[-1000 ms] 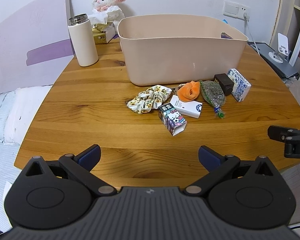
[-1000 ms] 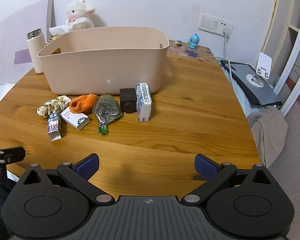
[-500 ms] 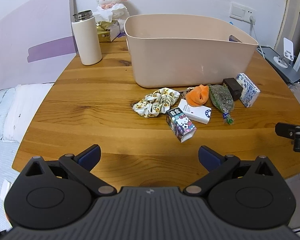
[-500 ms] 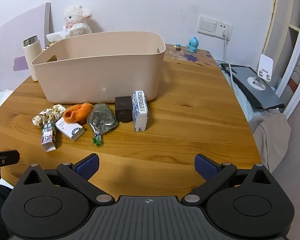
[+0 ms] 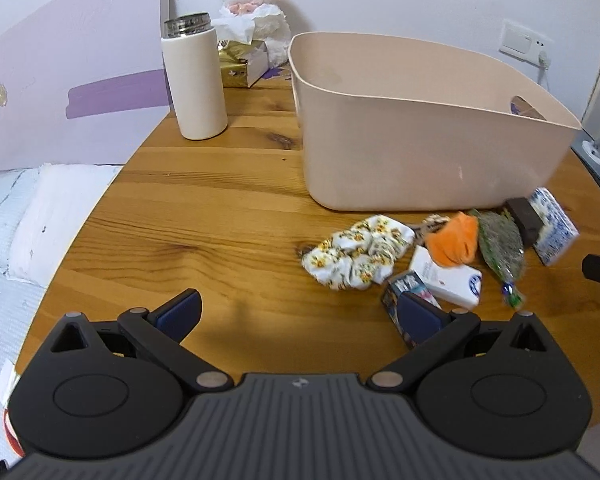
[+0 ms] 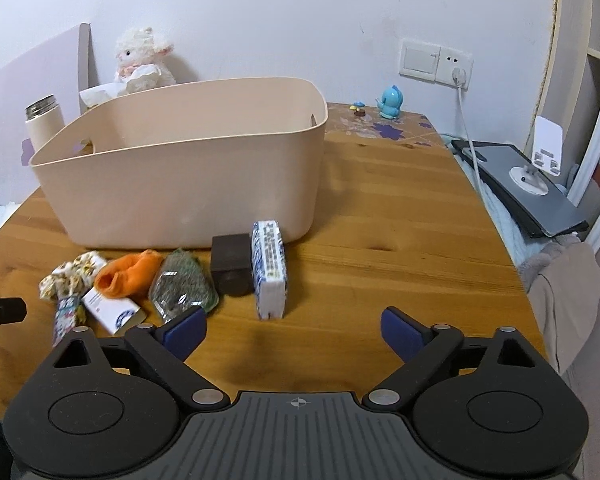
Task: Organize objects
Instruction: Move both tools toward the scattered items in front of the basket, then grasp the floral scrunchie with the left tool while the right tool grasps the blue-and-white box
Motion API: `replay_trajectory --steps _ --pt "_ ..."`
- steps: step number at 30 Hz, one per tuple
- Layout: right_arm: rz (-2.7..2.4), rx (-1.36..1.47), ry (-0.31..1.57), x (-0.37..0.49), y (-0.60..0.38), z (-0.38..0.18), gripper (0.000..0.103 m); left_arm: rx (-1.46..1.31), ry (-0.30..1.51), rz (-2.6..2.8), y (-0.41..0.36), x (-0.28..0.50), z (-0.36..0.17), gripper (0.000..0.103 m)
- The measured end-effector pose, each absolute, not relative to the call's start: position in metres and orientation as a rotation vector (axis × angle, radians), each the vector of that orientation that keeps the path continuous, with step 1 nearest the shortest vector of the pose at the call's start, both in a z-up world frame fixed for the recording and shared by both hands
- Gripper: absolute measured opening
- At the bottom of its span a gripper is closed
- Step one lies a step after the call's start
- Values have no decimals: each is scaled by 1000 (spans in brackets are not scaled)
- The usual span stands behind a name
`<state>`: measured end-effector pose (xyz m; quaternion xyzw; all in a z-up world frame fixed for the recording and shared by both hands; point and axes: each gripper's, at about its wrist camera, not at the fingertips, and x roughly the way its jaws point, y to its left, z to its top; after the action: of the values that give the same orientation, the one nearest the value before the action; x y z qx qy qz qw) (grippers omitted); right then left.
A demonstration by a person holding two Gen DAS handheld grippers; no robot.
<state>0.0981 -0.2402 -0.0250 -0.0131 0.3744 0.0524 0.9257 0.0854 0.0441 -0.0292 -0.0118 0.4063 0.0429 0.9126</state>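
Clutter lines the near wall of a beige bin [image 6: 188, 184] on a round wooden table [image 6: 399, 248]: a floral scrunchie [image 5: 355, 258], an orange cloth [image 6: 130, 274], a white carton [image 5: 447, 276], a cartoon-print box [image 6: 64, 318], a green packet [image 6: 182, 288], a dark cube [image 6: 232, 264] and a blue-and-white box [image 6: 270, 268] standing on edge just beside the cube. Both tools hover over the table edge in front of the bin, jaws spread wide and empty. The left gripper [image 5: 300, 312] sits short of the scrunchie, one pad overlapping the cartoon-print box in view; the right gripper [image 6: 294, 326] faces the blue-and-white box from near by. Behind the bin stand a white flask [image 5: 194, 84], a tissue box [image 5: 244, 64] and a plush lamb [image 5: 256, 8] against a white wall, with a blue figurine [image 6: 391, 102] under a wall socket [image 6: 435, 62].
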Motion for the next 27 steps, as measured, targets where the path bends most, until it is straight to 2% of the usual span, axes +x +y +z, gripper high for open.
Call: replay_trajectory --steps 11,14,16,17,18,19,20,22,23,25,26,27 --pt "107 -51 775 140 -231 -45 81 -26 871 61 50 133 -53 103" --pt "113 -61 784 147 -227 -49 75 -34 877 38 50 141 -59 103" --pt "122 -59 789 149 -226 -51 63 -46 883 12 50 145 -62 103" --pt "124 -60 790 150 -225 -52 60 -52 886 -1 49 147 -64 100" --pt "130 -58 793 150 -225 -52 54 -59 892 -21 48 149 -66 90" --pt "140 -51 795 151 -225 -53 47 -50 892 -27 46 150 -66 90" --pt "152 -40 798 151 -225 -52 43 -32 885 -35 43 151 -66 84" --pt "170 -30 803 150 -225 -52 23 -10 868 -66 38 150 -65 70" --pt "171 -34 803 149 -224 -51 20 -6 862 -84 36 149 -64 61" --pt "169 -41 799 146 -222 -51 19 11 857 -110 32 148 -63 49" --pt "172 -39 798 145 -222 -50 19 23 853 -119 30 147 -63 39" --pt "173 -36 799 143 -222 -49 19 25 849 -138 29 146 -63 33"
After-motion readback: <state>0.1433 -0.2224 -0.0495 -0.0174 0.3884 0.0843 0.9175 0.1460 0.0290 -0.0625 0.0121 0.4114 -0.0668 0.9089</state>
